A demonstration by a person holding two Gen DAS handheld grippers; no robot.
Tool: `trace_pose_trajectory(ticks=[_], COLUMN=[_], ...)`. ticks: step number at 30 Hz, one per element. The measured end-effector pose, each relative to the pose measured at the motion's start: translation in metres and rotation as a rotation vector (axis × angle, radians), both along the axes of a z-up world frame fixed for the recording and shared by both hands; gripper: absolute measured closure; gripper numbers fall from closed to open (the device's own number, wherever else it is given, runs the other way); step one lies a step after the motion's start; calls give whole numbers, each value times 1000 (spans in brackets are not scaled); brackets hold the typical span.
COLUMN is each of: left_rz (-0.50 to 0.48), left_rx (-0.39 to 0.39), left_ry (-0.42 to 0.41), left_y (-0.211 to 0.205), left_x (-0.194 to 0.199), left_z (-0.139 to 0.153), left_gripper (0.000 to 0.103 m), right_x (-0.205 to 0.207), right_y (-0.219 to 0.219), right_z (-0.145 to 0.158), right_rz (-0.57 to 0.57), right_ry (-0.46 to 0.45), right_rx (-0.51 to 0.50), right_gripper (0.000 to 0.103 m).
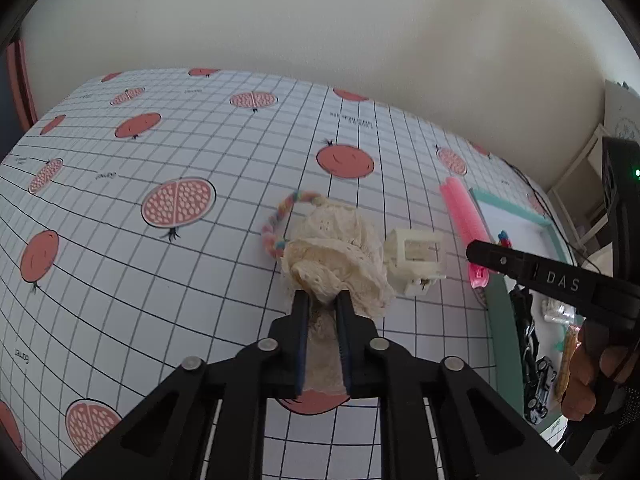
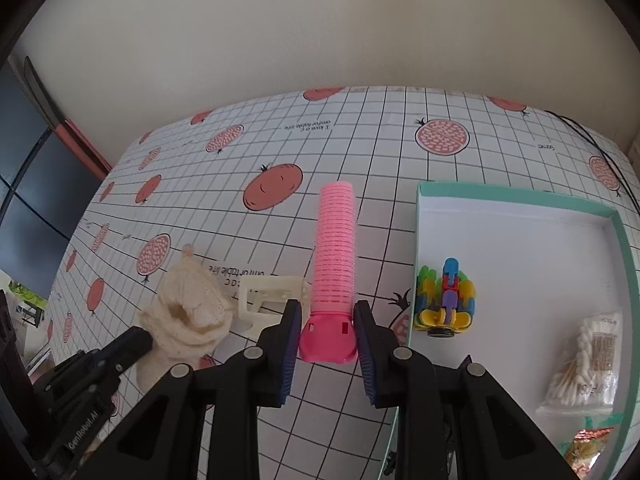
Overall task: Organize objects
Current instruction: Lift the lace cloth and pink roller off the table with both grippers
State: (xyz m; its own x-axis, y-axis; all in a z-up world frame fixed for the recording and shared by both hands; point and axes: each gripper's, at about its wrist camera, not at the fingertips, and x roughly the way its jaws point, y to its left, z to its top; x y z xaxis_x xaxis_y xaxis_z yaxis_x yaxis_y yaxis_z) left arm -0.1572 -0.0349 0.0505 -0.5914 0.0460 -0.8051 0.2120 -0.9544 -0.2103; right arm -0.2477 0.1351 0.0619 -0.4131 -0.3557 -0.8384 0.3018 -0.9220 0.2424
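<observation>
Between your left gripper's [image 1: 323, 304] fingers, the cream lace cloth [image 1: 336, 256] is pinched tight, bunched on the bench [image 1: 160, 280]. Your right gripper [image 2: 327, 320] fingers stand open around the pink hair roller's [image 2: 334, 256] base, just left of the teal-rimmed box [image 2: 520, 196].

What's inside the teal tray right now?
In the teal tray: a colourful plastic toy, a cotton swab bag and an orange snack packet. Its near corner is hidden behind the right gripper.
</observation>
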Motion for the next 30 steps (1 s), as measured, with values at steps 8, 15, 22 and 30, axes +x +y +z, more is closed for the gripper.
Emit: trace_pose_trajectory(ticks=[8,15,22,30], left_rz=[20,20,24,4], left_rx=[21,3,-29,-44], left_ry=[68,26,-21,-73], left_y=[-12,-9,-5,2], left_x=[5,12,16,14], left_z=[30,20,-2,-23], left_gripper=[99,99,68,63], right_x=[11,20,31,50], right_y=[6,10,15,18], right_z=[22,19,1,-14], right_rz=[6,10,11,13], right_ry=[30,22,-6,-22], right_rx=[-21,-25,-12,-11], right_gripper=[74,74,74,74])
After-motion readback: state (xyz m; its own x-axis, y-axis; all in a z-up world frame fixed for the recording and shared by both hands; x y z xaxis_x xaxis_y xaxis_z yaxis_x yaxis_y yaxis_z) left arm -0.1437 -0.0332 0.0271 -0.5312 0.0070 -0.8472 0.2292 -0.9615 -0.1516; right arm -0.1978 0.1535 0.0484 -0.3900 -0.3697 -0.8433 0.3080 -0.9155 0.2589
